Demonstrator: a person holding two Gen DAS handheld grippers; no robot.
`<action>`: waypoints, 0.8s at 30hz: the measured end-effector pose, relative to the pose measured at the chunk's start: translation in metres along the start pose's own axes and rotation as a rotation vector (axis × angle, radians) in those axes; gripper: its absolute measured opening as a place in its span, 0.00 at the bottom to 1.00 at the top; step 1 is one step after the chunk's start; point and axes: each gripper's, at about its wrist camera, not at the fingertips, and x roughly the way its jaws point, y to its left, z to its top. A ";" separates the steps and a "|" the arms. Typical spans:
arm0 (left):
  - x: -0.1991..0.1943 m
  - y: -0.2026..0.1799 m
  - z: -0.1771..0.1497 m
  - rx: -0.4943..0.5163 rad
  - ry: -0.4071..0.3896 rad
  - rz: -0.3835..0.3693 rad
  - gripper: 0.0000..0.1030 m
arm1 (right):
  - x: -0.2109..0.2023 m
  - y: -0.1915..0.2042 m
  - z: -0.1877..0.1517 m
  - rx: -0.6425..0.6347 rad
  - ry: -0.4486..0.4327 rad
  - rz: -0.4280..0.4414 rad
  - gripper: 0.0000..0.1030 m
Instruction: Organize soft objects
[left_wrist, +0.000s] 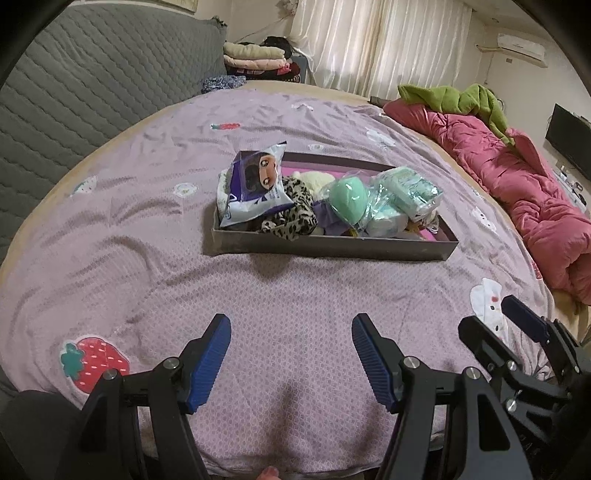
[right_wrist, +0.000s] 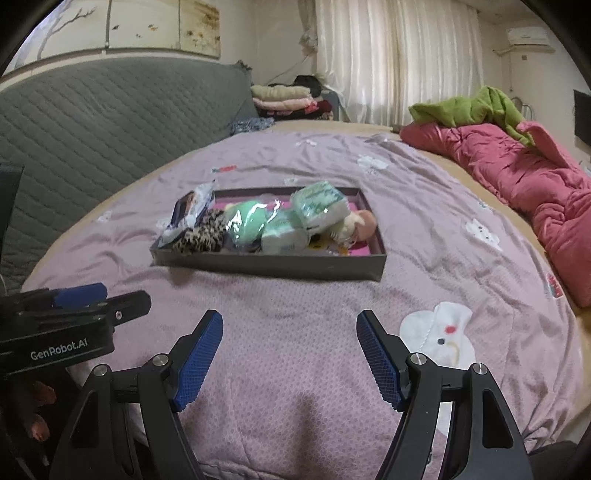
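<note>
A dark shallow box (left_wrist: 332, 249) (right_wrist: 266, 264) lies on the lilac bedspread and holds soft things: a doll-print packet (left_wrist: 255, 184) (right_wrist: 188, 214) leaning on its left rim, a leopard-print cloth (left_wrist: 295, 214) (right_wrist: 205, 234), a mint green pouch (left_wrist: 347, 199) (right_wrist: 247, 221), tissue packs in plastic (left_wrist: 410, 192) (right_wrist: 321, 206) and a small doll (right_wrist: 364, 221). My left gripper (left_wrist: 291, 328) is open and empty, near the bed's front edge. My right gripper (right_wrist: 290, 325) is open and empty beside it, also short of the box.
A pink quilt (left_wrist: 517, 192) (right_wrist: 517, 177) with a green blanket (left_wrist: 461, 99) (right_wrist: 469, 107) lies along the bed's right side. A grey quilted headboard (left_wrist: 92, 85) (right_wrist: 110, 122) stands left. Folded clothes (left_wrist: 255, 59) (right_wrist: 284, 98) are stacked at the back.
</note>
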 end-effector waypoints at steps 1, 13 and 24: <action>0.001 0.000 0.000 0.001 0.003 0.002 0.66 | 0.002 0.000 -0.001 0.002 0.003 0.008 0.74; 0.010 0.002 -0.002 0.005 0.017 0.013 0.66 | 0.010 0.001 0.000 0.006 0.016 0.023 0.74; 0.011 0.000 -0.003 0.012 0.024 0.015 0.66 | 0.011 0.001 0.000 0.004 0.024 0.026 0.74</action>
